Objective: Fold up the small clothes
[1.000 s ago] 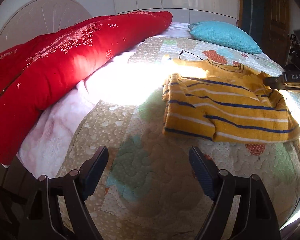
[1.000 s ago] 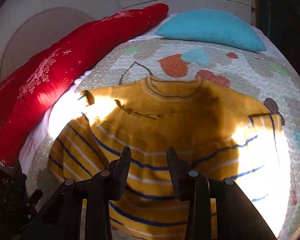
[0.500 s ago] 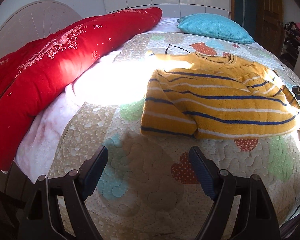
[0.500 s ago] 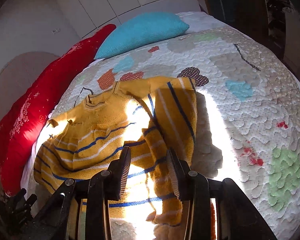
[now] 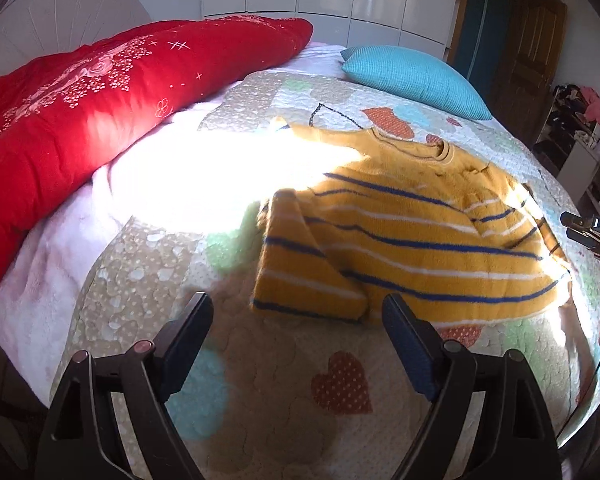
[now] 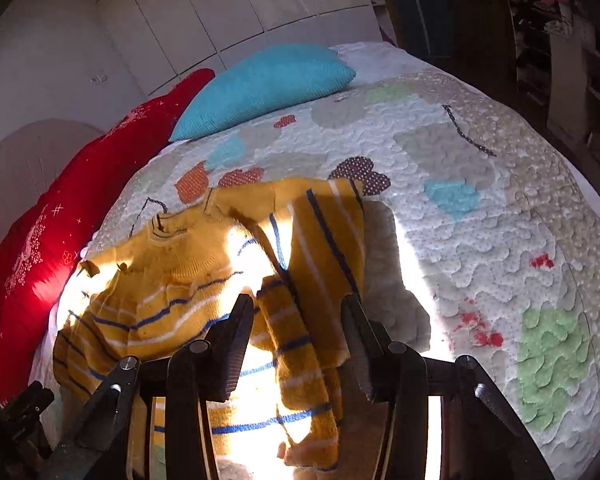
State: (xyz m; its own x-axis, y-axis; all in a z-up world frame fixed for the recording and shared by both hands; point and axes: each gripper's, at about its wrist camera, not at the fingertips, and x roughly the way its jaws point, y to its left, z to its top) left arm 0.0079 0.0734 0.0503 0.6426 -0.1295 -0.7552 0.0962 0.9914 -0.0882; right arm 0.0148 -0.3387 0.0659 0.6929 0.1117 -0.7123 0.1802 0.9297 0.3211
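Black-framed left gripper [image 5: 296, 344] with blue pads; right gripper [image 6: 296, 344] black, with silver pivot screws.

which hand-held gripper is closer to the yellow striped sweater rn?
Right. The right hand-held gripper has a sleeve of the yellow striped sweater between its just-opened jaws. The left hand-held gripper hovers open beside the hem, apart.

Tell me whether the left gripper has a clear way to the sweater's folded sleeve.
Probably yes: the left gripper is open, just short of the folded sleeve, with only bare quilt between.
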